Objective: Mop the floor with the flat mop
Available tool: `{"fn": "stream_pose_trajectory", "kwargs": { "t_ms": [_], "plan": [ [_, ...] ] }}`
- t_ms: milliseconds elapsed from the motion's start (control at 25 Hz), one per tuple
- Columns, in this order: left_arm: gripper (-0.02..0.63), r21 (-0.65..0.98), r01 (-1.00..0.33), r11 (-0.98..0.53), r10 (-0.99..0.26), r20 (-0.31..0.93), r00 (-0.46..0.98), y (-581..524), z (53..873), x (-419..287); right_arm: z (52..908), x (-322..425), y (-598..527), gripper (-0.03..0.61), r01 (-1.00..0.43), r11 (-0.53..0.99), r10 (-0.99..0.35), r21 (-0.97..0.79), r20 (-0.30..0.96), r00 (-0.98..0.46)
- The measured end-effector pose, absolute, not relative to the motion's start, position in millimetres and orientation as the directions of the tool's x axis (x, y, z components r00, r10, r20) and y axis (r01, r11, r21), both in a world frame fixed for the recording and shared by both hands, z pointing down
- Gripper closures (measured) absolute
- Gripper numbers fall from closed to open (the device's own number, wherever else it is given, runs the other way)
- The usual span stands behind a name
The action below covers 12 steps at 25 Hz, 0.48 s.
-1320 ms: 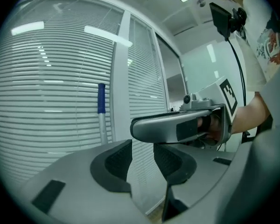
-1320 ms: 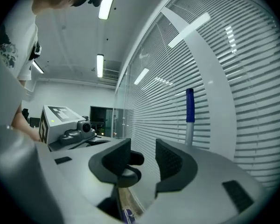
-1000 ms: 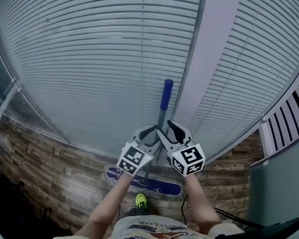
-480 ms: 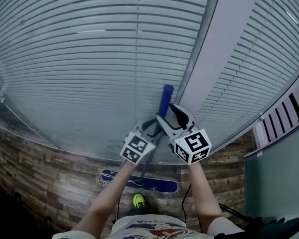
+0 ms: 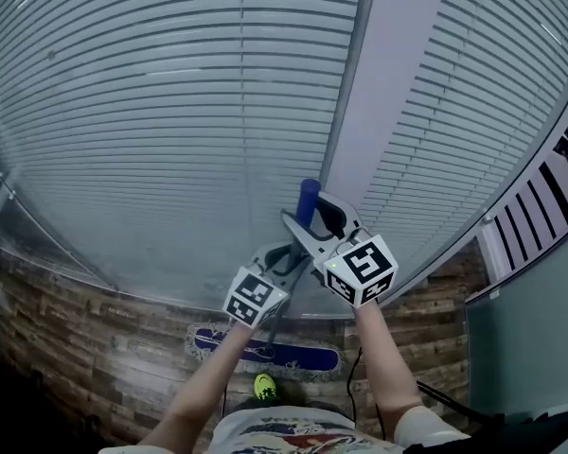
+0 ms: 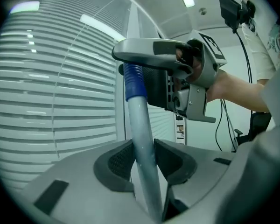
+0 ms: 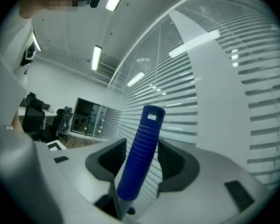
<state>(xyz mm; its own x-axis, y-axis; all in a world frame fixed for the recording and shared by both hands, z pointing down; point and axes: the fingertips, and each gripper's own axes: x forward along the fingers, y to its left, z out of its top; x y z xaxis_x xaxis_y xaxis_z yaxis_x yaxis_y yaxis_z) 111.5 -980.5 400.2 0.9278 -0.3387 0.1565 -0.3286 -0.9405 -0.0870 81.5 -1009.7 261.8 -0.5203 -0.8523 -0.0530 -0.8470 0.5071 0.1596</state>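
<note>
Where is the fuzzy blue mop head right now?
In the head view the mop head lies flat on the wood floor, low and centre, near the foot of the blinds, just beyond the person's green shoe.

Head view: the middle stretch of the mop handle (image 5: 273, 327) is concealed behind the left claw (image 5: 286, 255), whose jaws have just been closing with the handle between them, and the right claw (image 5: 315, 218), whose jaws have just been opening around the blue grip (image 5: 309, 197). The mop head (image 5: 303, 356) is partly covered by the left forearm (image 5: 208, 381). The shoe (image 5: 265, 386) is only partly shown. A dark object (image 5: 511, 431) at lower right is cut by the frame edge and cannot be identified. Right gripper view: the chairs (image 7: 35, 118) at left are too small and dark to be detailed.
</note>
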Motion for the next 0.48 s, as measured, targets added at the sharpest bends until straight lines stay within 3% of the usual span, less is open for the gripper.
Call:
{"fn": "stream_pose_trajectory", "kwargs": {
  "t_ms": [240,400,480],
  "plan": [
    [0.483,-0.125,-0.377,-0.918,-0.395,0.19,0.899,-933.6,406.8,108.6,265.9,75.5,-958.6,0.414,-0.802,0.587,-0.798,0.108,-0.089,-0.596],
    [0.479,-0.163,-0.307,-0.938,-0.334,0.173,0.927,-861.7,431.7,110.6,293.6,78.3,-882.1,0.437,-0.738,0.674,-0.734,-0.008,-0.119,-0.669],
    [0.447,-0.208,-0.279,-0.938,-0.309,0.126,0.943,-820.4,434.4,111.0,307.8,77.5,-835.6,0.451,-0.678,0.731,-0.681,-0.076,-0.15,-0.717]
  ]
}}
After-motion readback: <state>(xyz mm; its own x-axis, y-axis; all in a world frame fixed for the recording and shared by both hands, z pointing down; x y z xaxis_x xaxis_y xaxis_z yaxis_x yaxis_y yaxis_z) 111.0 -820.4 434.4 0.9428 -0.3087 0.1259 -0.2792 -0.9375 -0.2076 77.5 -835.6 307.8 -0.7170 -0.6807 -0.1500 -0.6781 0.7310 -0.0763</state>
